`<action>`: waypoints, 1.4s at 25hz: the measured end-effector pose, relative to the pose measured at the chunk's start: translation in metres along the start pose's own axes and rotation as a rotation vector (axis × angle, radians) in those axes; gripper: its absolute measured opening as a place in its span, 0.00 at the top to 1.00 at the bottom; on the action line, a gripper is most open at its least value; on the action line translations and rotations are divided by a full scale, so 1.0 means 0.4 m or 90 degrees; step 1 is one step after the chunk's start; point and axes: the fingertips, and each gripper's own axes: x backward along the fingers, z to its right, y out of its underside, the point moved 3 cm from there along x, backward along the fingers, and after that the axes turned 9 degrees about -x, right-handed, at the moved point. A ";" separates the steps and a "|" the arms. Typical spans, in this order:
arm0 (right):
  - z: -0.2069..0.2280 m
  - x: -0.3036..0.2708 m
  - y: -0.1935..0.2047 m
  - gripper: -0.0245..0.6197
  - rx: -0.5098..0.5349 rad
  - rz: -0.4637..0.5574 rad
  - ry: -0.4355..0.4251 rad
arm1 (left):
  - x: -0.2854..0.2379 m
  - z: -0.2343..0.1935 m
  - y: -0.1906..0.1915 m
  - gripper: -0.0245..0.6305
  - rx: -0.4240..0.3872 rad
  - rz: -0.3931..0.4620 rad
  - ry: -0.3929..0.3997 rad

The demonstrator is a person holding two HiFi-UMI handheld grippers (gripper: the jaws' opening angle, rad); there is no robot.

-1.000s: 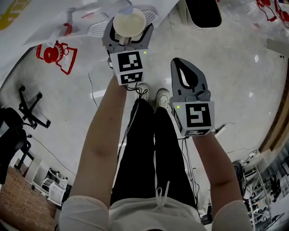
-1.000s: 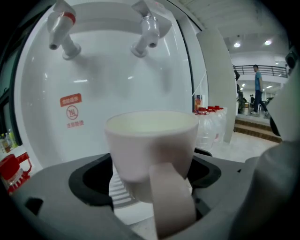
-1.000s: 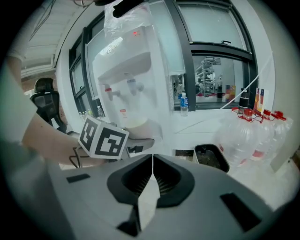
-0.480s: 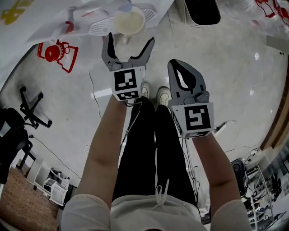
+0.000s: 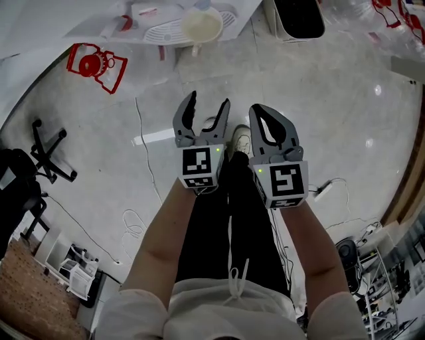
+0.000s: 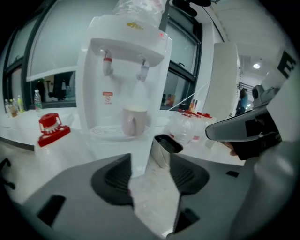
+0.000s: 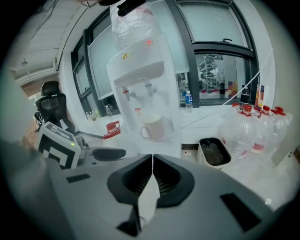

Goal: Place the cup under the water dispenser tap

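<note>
1. Cup (image 5: 202, 24): pale, with a handle. It stands upright on the drip tray (image 6: 105, 132) of the water dispenser (image 6: 126, 70), below the taps. In the head view it lies near the 12 o'clock edge.
2. Left claw (image 5: 208, 101): the jaws stand partly apart and have just been closing, with nothing between them. The cup is at its 12 o'clock, well apart and untouched.
3. Right claw (image 5: 260, 113): the jaws are pressed together and hold nothing. It hangs just beside the left claw, at that claw's 3 o'clock. The cup is at its 11 o'clock, well apart.
4. Bin (image 5: 299, 16): white with a dark inside, on the floor at the dispenser's 3 o'clock.
</note>
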 end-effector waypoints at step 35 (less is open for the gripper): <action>-0.373 0.636 -0.870 0.92 0.090 0.339 -0.078 | 0.745 -0.062 -1.067 0.93 -0.057 0.324 -0.007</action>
